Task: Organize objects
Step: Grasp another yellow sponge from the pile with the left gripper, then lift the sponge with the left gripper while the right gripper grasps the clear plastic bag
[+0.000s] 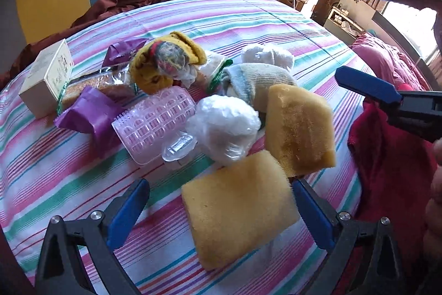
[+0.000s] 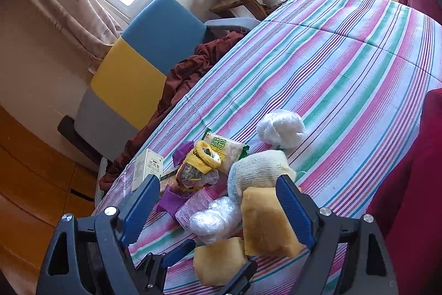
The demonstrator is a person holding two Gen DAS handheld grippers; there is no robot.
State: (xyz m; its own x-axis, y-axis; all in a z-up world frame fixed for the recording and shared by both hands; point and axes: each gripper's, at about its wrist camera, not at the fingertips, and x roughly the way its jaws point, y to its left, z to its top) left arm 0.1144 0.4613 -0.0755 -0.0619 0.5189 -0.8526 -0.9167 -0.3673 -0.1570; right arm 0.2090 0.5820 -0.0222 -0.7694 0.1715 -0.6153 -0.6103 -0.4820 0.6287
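A heap of objects lies on the striped bedspread. Two yellow sponges are nearest: one lies between my open left gripper's fingers, the other leans just behind it. In the right wrist view my open right gripper hovers above the second sponge, and the left gripper shows below around the first sponge. A pink hair roller, a clear plastic bag ball, rolled socks, purple packets and a yellow knit item fill the heap.
A white box stands at the heap's left edge. A green snack packet and a white bundle lie behind. A yellow-blue chair with brown cloth stands beyond the bed. Red fabric lies on the right.
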